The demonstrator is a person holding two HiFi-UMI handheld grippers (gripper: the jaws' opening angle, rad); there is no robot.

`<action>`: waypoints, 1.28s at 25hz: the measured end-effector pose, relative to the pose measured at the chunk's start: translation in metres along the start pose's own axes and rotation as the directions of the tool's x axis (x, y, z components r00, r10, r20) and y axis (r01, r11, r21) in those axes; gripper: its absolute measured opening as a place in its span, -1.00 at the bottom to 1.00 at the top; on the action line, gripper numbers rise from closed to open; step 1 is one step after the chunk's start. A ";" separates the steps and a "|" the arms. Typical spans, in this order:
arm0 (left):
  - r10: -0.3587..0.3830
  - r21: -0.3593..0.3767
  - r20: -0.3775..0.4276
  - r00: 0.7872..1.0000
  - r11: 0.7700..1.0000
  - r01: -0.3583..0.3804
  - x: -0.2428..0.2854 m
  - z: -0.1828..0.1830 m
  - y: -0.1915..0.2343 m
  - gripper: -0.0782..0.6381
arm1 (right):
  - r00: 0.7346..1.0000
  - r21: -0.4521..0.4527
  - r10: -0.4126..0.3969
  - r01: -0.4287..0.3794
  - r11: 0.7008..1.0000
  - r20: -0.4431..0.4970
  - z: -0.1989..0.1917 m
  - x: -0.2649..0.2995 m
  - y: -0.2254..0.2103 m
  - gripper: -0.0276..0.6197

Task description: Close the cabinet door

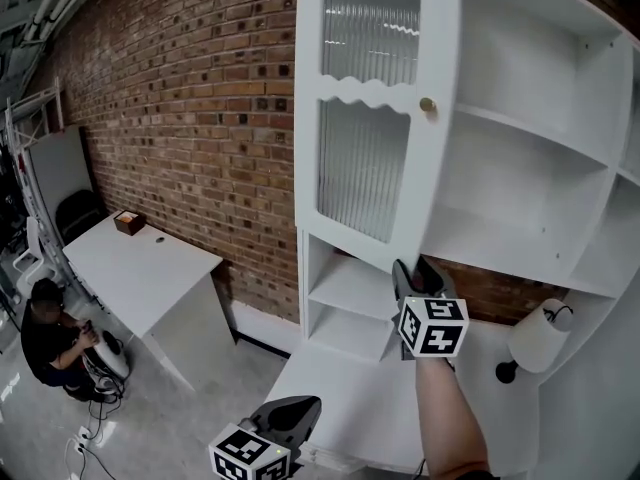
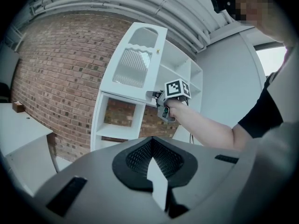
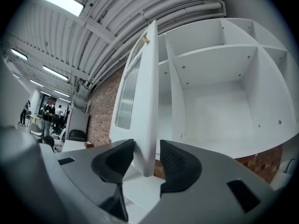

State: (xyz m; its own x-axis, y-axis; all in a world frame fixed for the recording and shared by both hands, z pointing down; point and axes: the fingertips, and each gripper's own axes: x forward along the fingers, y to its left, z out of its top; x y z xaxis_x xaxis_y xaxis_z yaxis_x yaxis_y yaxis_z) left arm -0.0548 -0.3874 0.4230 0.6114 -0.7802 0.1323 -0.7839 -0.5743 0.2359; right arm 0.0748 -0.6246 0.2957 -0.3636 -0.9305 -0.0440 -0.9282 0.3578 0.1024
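Head view first. The cabinet door (image 1: 375,118), white with ribbed glass, stands swung out from the cabinet (image 1: 540,168). It reaches from 12 o'clock down to the centre of the picture. Its small brass knob (image 1: 427,104) sits on the 3 o'clock edge of the door. The right forearm (image 1: 445,408) comes up from 6 o'clock, nearly straight. The right tongs (image 1: 418,268) meet the lower corner of the door at its free edge. The left tongs (image 1: 298,408) are held low at 7 o'clock, well apart from the door, near the edge of the white table (image 1: 350,388) under the cabinet.

Left gripper view. The two dark pads of the left tongs (image 2: 152,141) are pressed together with nothing between them, and they aim toward the cabinet. Beyond them, at 12 o'clock, the right hand (image 2: 174,108) holds its tongs at the bottom edge of the door (image 2: 135,64). That arm is stretched in from 3 o'clock.

Right gripper view. The right tongs (image 3: 148,160) stand wide, with the edge of the door (image 3: 147,101) between the jaws. The pad at 9 o'clock lies against the face of the door. The pad at 3 o'clock is separated from it by a small gap, so the door is not clamped. The door is seen edge-on and rises to 12 o'clock. The open shelves (image 3: 219,92) lie at 2 o'clock.
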 end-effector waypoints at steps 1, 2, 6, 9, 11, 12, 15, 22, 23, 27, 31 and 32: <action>0.000 0.001 -0.002 1.000 1.000 0.000 0.004 0.000 -0.001 -0.76 | 1.000 0.000 -0.006 0.006 1.000 -0.002 0.000 0.002 -0.005 -0.33; 0.000 0.002 -0.003 1.000 1.000 0.000 0.008 0.001 -0.001 -0.76 | 1.000 0.005 -0.011 0.011 1.000 -0.005 -0.001 0.004 -0.011 -0.29; -0.002 -0.001 -0.009 1.000 1.000 0.002 0.021 0.002 0.002 -0.76 | 1.000 0.025 -0.018 0.018 1.000 -0.016 -0.003 0.018 -0.026 -0.22; 0.001 -0.007 -0.014 1.000 1.000 -0.001 0.027 0.003 0.006 -0.76 | 1.000 0.022 -0.020 0.021 1.000 -0.021 -0.004 0.027 -0.032 -0.20; 0.004 -0.007 -0.014 1.000 1.000 -0.004 0.031 0.004 0.009 -0.76 | 0.999 0.024 -0.023 0.024 0.999 -0.023 -0.004 0.033 -0.036 -0.20; 0.006 -0.007 -0.015 1.000 1.000 -0.006 0.033 0.004 0.010 -0.76 | 0.999 0.025 -0.024 0.025 0.999 -0.023 -0.005 0.036 -0.038 -0.20; 0.013 -0.008 -0.017 1.000 1.000 -0.014 0.037 0.005 0.014 -0.76 | 0.999 0.027 -0.027 0.027 0.999 -0.023 -0.006 0.043 -0.043 -0.20; 0.027 -0.013 -0.020 0.999 1.000 -0.028 0.042 0.006 0.019 -0.76 | 0.999 0.034 -0.028 0.029 0.999 -0.022 -0.007 0.054 -0.049 -0.21; 0.030 -0.014 -0.020 0.999 0.999 -0.030 0.043 0.006 0.020 -0.76 | 0.999 0.034 -0.029 0.030 0.999 -0.023 -0.008 0.055 -0.050 -0.22; 0.037 -0.019 -0.020 0.999 0.999 -0.038 0.040 0.007 0.020 -0.76 | 0.999 0.027 -0.040 0.041 0.999 -0.028 -0.008 0.058 -0.051 -0.24; 0.045 -0.016 -0.031 0.999 0.999 -0.045 0.034 0.004 0.019 -0.76 | 0.998 0.019 -0.050 0.050 0.999 -0.034 -0.006 0.059 -0.053 -0.24; 0.048 -0.015 -0.032 0.998 0.999 -0.049 0.032 0.004 0.019 -0.76 | 0.998 0.017 -0.051 0.052 0.999 -0.035 -0.007 0.058 -0.053 -0.25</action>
State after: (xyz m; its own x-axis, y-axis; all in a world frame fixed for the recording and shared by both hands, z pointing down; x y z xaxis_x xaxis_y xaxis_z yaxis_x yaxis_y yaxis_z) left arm -0.0505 -0.4244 0.4281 0.5762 -0.7986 0.1741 -0.8110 -0.5321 0.2433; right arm 0.1034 -0.6983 0.2942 -0.3128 -0.9497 -0.0142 -0.9469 0.3106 0.0834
